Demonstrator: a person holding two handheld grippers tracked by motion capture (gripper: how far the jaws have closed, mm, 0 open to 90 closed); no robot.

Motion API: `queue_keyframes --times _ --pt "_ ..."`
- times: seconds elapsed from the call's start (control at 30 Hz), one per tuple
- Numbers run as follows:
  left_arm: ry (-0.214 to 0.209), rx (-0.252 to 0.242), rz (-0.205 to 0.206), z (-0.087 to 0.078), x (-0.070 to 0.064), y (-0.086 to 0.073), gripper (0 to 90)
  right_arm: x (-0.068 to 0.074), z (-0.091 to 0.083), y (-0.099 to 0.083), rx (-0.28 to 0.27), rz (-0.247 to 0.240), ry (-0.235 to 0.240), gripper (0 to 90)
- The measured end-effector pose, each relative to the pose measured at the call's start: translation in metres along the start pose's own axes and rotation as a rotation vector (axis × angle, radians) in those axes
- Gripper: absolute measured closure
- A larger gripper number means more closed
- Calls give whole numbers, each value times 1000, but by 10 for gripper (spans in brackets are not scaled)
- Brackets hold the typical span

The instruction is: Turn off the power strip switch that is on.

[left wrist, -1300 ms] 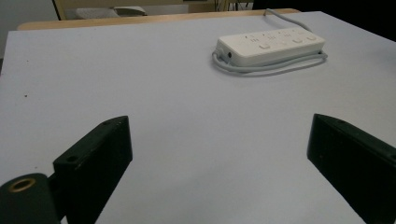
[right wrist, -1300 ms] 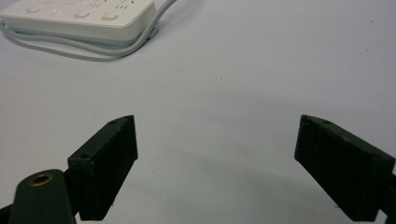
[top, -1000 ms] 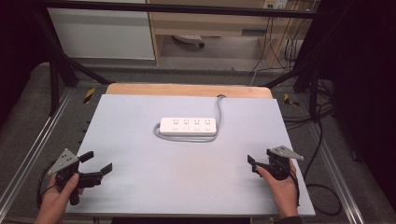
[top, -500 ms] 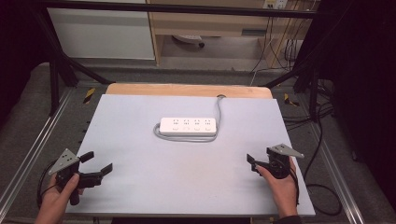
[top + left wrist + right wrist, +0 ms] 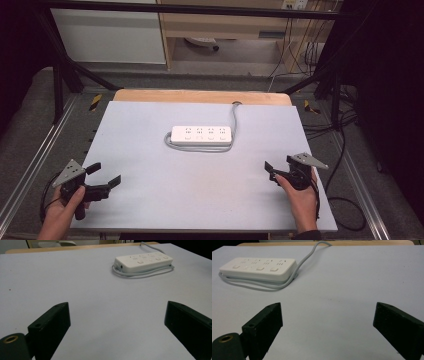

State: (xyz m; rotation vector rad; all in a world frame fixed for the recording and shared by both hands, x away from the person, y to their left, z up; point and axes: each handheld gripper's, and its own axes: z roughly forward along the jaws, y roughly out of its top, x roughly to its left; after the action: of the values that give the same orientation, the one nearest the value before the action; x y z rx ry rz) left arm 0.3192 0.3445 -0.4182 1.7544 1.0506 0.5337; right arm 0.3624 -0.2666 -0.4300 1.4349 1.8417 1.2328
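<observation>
White plastic four-socket power strip [image 5: 201, 135] w/ looped grey cord [image 5: 172, 145] sits frame centre; left gripper [image 5: 106, 174] & right gripper [image 5: 272, 172] both spread wide, empty. Risk: jaw snags cord, drags strip.

**White strip on pale grey, black jaws at the near corners**

The power strip [image 5: 201, 135] is white, its cable [image 5: 234, 112] light grey. The table [image 5: 150, 120] is pale bluish-grey, with a light wood edge [image 5: 200, 96] at the far side. Left gripper [image 5: 106, 176] and right gripper [image 5: 278, 167] are black, each topped by a grey plate. The floor [image 5: 30, 130] is dark grey.
</observation>
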Motion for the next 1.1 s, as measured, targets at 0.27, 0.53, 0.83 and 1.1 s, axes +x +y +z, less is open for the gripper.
queue_keyframes --times 0.27,0.53,0.83,1.1 --pt "2 3 -1 0 0 0 65 9 3 5 -12 -23 19 97" --pt "6 9 -1 0 1 -1 65 13 3 12 -15 -21 17 94" --pt "13 13 7 0 2 -2 66 15 4 25 -27 -30 35 84" --pt "8 14 3 -1 3 -3 65 14 9 34 -34 -23 37 82"
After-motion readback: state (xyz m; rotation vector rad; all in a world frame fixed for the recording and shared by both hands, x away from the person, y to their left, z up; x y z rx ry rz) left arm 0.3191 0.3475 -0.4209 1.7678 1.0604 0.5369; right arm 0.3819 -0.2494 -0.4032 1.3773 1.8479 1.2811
